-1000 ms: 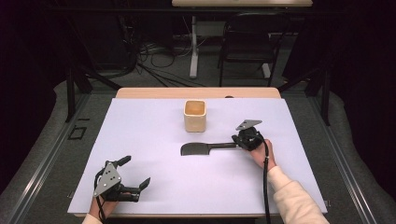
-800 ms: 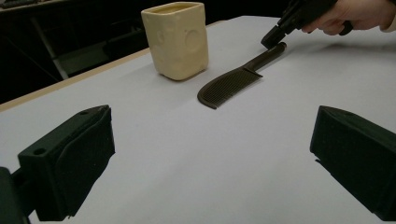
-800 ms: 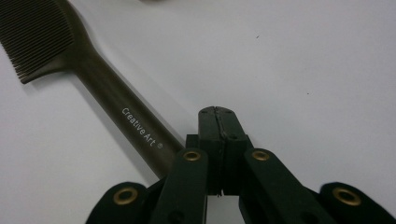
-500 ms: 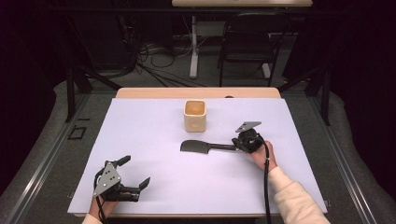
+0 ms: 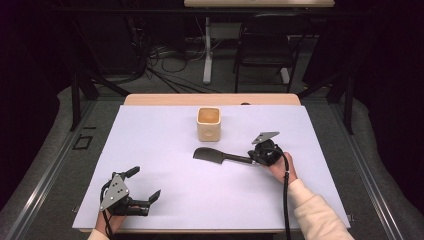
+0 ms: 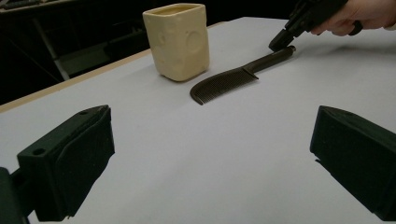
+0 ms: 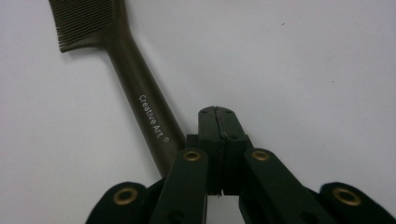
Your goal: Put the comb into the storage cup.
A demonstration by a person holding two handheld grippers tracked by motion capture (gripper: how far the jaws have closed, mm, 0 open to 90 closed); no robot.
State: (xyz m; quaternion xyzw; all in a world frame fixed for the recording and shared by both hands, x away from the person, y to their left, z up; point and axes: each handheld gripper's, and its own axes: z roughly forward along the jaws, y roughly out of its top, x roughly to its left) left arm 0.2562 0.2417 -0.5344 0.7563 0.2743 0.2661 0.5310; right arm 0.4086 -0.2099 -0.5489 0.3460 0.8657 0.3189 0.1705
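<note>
comb (image 7: 135, 93) teeth cropped (top edge), handle end behind fingers (image 7: 219, 144)

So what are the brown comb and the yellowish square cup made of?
The dark brown comb looks like moulded plastic: smooth, faintly shiny, with fine even teeth and white lettering printed on its handle. The cream-yellow square cup could be ceramic or a waxy plastic; its matte walls are thick, with rounded corners and shallow dents, so the look leaves it open.
</note>
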